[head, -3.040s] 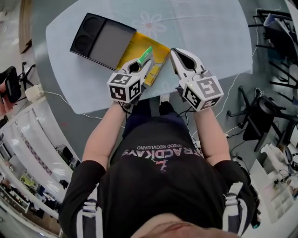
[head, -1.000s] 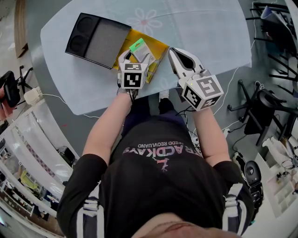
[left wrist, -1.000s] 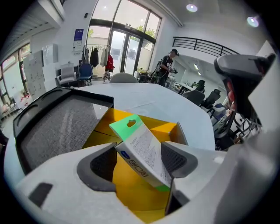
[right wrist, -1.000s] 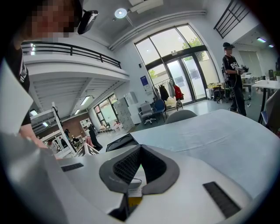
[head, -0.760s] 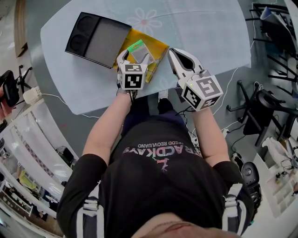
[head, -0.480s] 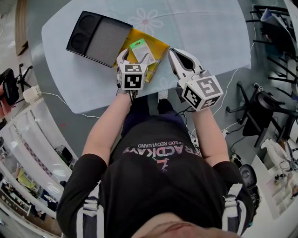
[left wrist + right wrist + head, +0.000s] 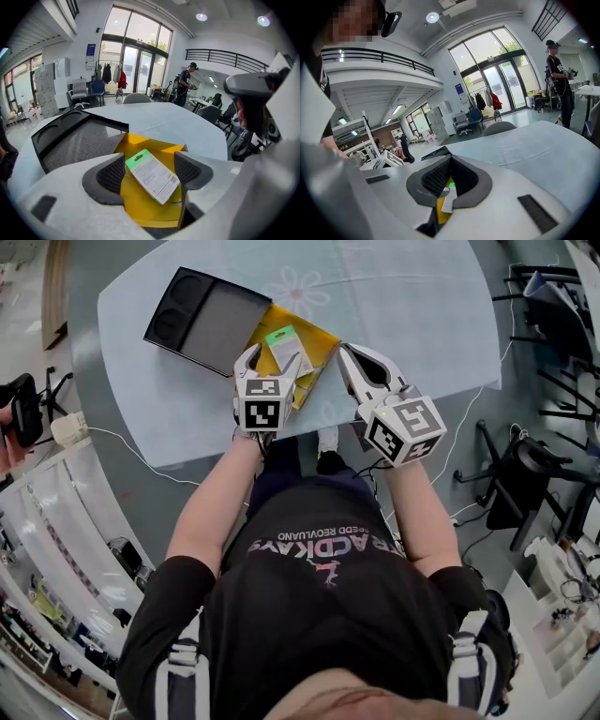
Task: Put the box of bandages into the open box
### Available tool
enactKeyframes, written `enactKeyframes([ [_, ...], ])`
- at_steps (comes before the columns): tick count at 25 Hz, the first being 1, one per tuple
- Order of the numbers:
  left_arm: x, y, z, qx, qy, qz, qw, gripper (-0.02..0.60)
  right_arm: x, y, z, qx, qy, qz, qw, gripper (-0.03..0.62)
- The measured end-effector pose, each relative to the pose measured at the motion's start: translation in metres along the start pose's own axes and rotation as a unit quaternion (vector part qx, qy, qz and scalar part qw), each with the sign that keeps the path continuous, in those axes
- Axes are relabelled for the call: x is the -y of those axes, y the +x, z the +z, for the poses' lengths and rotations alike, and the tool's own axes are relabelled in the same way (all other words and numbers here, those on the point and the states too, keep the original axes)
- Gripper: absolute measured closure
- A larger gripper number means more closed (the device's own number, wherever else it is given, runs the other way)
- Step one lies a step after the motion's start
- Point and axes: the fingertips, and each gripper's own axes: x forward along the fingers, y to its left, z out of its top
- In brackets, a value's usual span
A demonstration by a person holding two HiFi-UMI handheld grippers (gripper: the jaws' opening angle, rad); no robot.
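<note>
While the left gripper (image 7: 272, 359) hangs wide open above it, the box of bandages (image 7: 282, 345) lies flat inside the open yellow box (image 7: 317, 341).

Its jaws have just been opening; the bandage box shows between the ribbed pads (image 7: 112, 174) in the left gripper view, but neither pad touches it. That small box has a green top edge with a hang slot, and a white face with lines of fine print and a barcode, all too small to read. A black tray (image 7: 211, 322) lies against the yellow box's left side on the pale table (image 7: 403, 296). The right gripper (image 7: 349, 351) sits just right of the yellow box, jaws together on nothing. Both gripper cubes carry black-and-white square markers. White lettering (image 7: 323, 547) on the person's black shirt runs upside down from the head view; "RACKDAYS" can be made out.
</note>
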Motion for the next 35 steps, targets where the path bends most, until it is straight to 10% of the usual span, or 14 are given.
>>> enactKeyframes([
  [4,0.006,-0.024,0.018,0.032,-0.019,-0.001,0.9993,0.258,-0.007,-0.007,0.006,0.002,-0.015,0.015,1.0,0.583],
  [14,0.026,-0.103,0.058,0.122,-0.006,0.044,0.9915,0.555,-0.032,-0.031,0.019,0.011,-0.056,0.068,0.996,0.583],
  [35,0.122,-0.233,0.091,0.267,0.007,0.025,0.9633,0.565,-0.096,-0.119,0.081,0.083,-0.142,0.156,0.974,0.583],
])
